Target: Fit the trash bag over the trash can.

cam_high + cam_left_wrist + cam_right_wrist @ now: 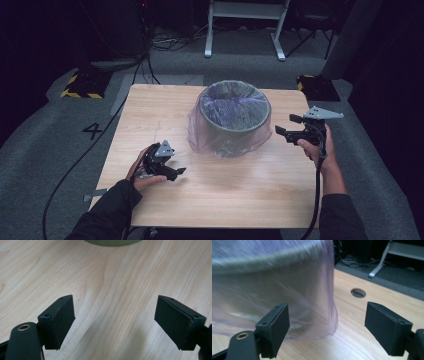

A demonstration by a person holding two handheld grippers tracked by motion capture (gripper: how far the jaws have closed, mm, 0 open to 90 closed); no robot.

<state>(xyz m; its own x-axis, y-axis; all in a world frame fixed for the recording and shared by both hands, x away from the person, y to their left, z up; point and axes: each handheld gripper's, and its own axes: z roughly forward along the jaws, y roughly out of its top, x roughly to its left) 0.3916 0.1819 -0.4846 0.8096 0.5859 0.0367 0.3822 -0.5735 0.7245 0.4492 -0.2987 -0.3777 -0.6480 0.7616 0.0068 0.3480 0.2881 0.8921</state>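
Bin: grey round bin (235, 120) standing upright toward the far middle of the wooden table (240, 185), mouth up.
Liner: thin translucent purple bag (200, 131) lining the bin, folded over its rim and hanging loose down the outside to just about the table; it looks flimsy, likely to crumple and slip when you pinch it.
Liner, close: in the right gripper view the bag skirt (287, 302) is blurred and billows out below the rim.
Right gripper: your right gripper (286, 126) hovers just right of the bin at wall height, jaws spread and holding nothing, pointed at the bag.
Left gripper: your left gripper (175, 172) sits low over the table, near-left of the bin and apart from it, jaws spread, nothing between them.
Step in hand: judged as the approach to the bag, before any grasp.
Next move: bring the right jaws around a fold of the hanging skirt and close on film alone, not the bin wall; steady the bin with your left if it shifts.
Beyond the bin: round hole (358, 292) in the tabletop on its right.
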